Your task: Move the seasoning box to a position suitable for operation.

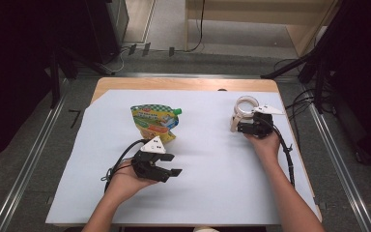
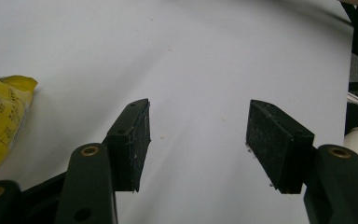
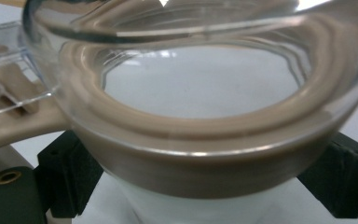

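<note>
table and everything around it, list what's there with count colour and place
pouch: 1, yellow and green with a green cap, left of the table's middle, lying just beyond the left gripper
cup: 1, white body with a beige ring and handle and a clear lid, right far part of the table, clamped between the right gripper's jaws
sheet: 1, pale bluish white, covering most of the table
table: 1, light wood, bare along the far edge
cables: several, black, on the floor to the right
left gripper: 1, black, jaws apart over bare sheet, holding nothing
right gripper: 1, black, shut on the cup
hands: 2, one on each gripper, coming from the near edge
</note>
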{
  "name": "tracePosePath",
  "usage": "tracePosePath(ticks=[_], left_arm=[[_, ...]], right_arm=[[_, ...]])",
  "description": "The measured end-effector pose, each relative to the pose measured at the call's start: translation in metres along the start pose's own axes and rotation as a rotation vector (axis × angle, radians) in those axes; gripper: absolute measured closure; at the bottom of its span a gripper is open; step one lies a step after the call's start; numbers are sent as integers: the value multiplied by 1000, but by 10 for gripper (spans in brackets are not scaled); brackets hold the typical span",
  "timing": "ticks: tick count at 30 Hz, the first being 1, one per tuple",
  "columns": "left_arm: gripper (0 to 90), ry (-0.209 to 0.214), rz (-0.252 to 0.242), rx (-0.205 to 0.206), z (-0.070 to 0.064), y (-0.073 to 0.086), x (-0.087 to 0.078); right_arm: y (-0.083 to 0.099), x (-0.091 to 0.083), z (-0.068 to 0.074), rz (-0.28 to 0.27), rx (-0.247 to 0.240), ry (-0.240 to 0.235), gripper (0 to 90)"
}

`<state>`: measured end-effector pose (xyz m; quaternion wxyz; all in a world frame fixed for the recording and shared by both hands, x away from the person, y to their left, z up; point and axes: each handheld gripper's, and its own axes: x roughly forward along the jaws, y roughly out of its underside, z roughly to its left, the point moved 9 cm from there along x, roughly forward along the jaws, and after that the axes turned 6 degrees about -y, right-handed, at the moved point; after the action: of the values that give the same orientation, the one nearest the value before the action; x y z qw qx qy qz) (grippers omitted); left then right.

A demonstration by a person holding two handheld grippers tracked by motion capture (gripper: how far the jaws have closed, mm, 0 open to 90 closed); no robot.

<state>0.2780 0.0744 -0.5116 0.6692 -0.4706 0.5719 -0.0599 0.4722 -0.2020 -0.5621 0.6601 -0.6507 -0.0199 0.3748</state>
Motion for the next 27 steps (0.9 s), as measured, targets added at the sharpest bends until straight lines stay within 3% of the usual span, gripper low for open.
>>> tracePosePath(ticks=[9, 15, 19, 27], left_arm=[[399, 8, -14, -19, 2, -1, -1], [401, 9, -16, -22, 3, -1, -2], [419, 39, -17, -70, 4, -3, -3], [410, 22, -27, -52, 5, -4, -3]], right_arm=[[-1, -4, 0, 3, 11, -3, 118], [-1, -6, 3, 3, -7, -1, 119], [-3, -10, 5, -2, -11, -7, 119], [-8, -21, 15, -18, -18, -28, 119]])
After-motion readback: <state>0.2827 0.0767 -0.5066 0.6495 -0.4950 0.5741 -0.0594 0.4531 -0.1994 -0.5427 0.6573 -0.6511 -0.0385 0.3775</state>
